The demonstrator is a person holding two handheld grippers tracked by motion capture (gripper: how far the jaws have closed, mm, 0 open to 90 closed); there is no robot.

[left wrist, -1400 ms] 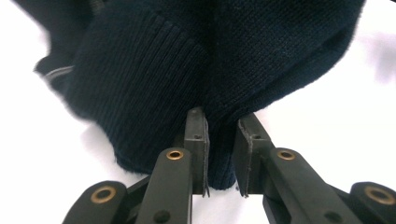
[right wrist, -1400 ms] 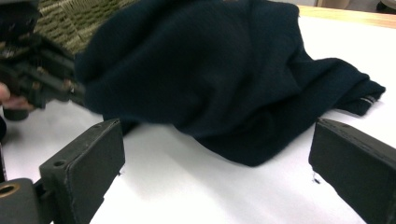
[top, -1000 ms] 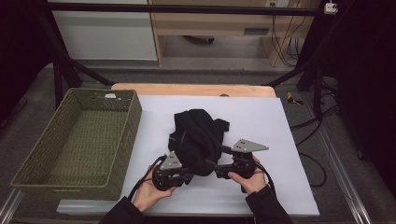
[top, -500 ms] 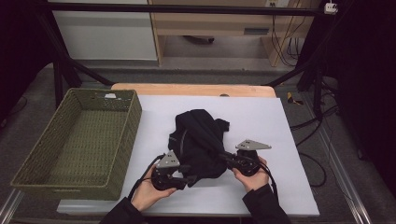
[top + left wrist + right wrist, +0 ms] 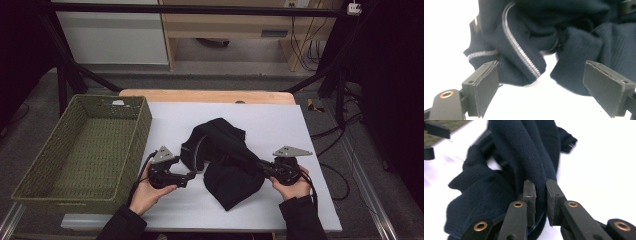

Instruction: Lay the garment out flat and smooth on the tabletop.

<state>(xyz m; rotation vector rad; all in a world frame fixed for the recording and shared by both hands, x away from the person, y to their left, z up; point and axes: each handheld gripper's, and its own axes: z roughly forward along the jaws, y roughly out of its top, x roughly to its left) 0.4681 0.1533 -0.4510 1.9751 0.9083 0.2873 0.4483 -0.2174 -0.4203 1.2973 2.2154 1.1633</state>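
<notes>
A dark navy knit garment (image 5: 222, 157) with a silver zipper (image 5: 520, 51) lies crumpled in the middle of the white table (image 5: 280, 120). My left gripper (image 5: 192, 176) sits just left of it; its jaws have just been opening and now stand wide, with nothing between the pads (image 5: 486, 87). The garment's zipped hem (image 5: 524, 72) lies a little beyond them. My right gripper (image 5: 262, 169) is at the garment's right side, shut on a fold of the knit fabric (image 5: 539, 187), which stretches from its jaws toward the pile.
A green woven basket (image 5: 87, 150) stands at the table's left, close to my left hand (image 5: 147, 192). A wooden strip (image 5: 205, 95) borders the table's far edge. Cables (image 5: 330, 135) hang off the right side. Bare white surface lies beyond and right of the garment.
My left gripper has let go of the garment, opened and drawn back to the left. My right gripper has shut on a fold and pulled it rightward, stretching the garment out.
</notes>
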